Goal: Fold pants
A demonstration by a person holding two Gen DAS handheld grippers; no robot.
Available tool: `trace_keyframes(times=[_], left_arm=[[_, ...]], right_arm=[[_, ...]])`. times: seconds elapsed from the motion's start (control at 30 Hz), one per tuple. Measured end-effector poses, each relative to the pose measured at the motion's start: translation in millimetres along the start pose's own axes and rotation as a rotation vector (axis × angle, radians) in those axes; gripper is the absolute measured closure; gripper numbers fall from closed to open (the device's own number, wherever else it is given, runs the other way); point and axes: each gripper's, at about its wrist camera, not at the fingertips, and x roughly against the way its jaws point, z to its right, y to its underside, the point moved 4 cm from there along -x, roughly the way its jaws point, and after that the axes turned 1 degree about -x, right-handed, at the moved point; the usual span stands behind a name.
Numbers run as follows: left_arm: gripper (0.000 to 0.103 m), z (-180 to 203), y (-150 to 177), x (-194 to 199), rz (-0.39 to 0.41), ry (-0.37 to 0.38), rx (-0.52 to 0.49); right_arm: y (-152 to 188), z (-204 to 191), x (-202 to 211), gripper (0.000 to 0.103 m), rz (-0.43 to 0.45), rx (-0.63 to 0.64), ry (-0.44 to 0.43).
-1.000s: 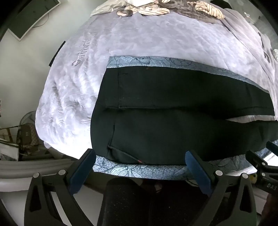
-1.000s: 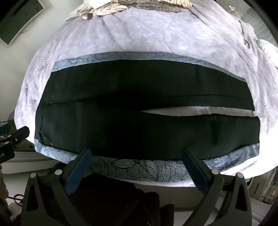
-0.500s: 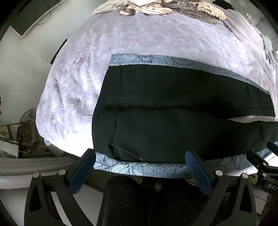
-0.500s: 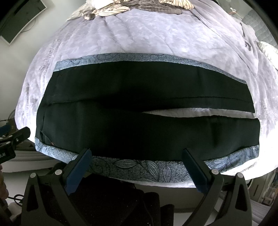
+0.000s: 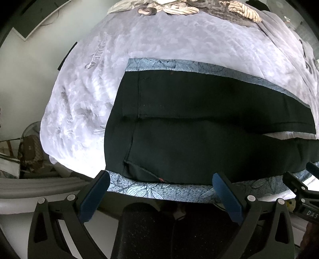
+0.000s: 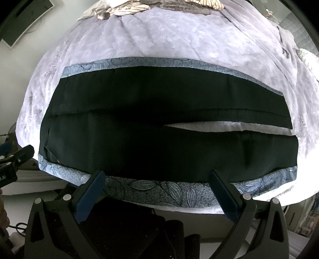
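Black pants (image 5: pixel 199 127) with blue leaf-print side bands lie flat across the bed, waist to the left, legs running right; they also show in the right wrist view (image 6: pixel 159 123). A narrow gap parts the two legs at the right. My left gripper (image 5: pixel 159 189) is open and empty, hovering over the near blue band by the waist. My right gripper (image 6: pixel 155 186) is open and empty over the near blue band at mid-leg. Each gripper's tip shows at the edge of the other's view.
The bed has a lavender quilt (image 5: pixel 179 39). Striped cloths (image 5: pixel 189 8) are piled at its far end. A wall-mounted screen (image 5: pixel 33 18) is at upper left. A fan and clutter (image 5: pixel 28 151) stand on the floor left of the bed.
Both grippers have moved slightly forward and down toward the near edge of the pants. The pants have not moved. Both grippers stay open.
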Motion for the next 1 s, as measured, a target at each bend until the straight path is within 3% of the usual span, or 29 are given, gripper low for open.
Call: trace_keyframes(times=[0.27,0.63,1.0], left_arm=[[0.000,-18,4,-19,-0.025,-0.007,0.018],[0.000,-32,13,-60,-0.045,0.023,-0.078],[0.000,-51,22,-90,-0.067,0.029,-0.108]], right_arm=[[2,-2,-12,0.000,-0.033,-0.031,0.017],[7,-16,-33,0.000,-0.032,-0.132,-0.011],[26,-32,-58,0.000,-0.060,-0.207,-0.043]])
